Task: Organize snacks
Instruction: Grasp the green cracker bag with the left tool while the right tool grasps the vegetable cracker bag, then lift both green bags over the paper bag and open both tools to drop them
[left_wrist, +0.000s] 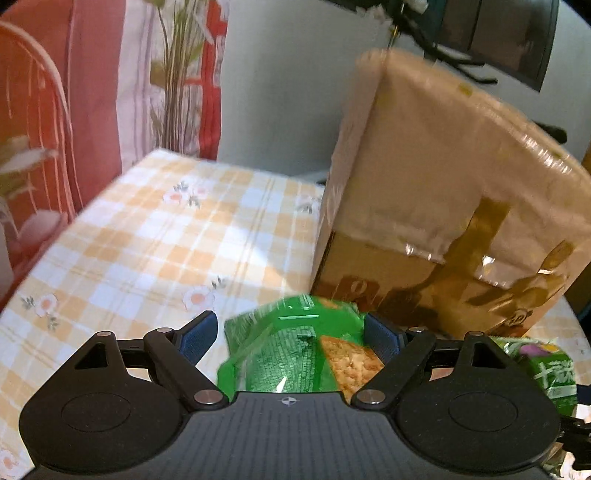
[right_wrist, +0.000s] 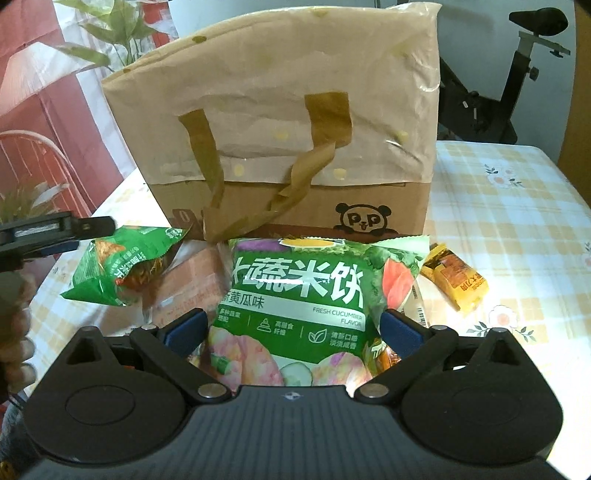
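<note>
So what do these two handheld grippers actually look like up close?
Both match. The left gripper and right gripper each have a matte black ribbed body with a small crosshair mark, two rounded black lobes, black linkage arms on silver pivot pins, and blue textured finger pads. No cables or sleeves are clearly visible.

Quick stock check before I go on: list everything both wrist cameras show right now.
paper bag: one, brown with a panda logo, upright at the back of the table.
cucumber rice cracker pack: one, green, in front of the bag, between the right fingers.
small green snack pack: one, between the left fingers.
yellow snack packet: one, right of the cracker pack.
pinkish pack: one, partly hidden between the green packs.
table: one, yellow-checked cloth.
left gripper: open.
right gripper: fingers apart, grip unclear.
</note>
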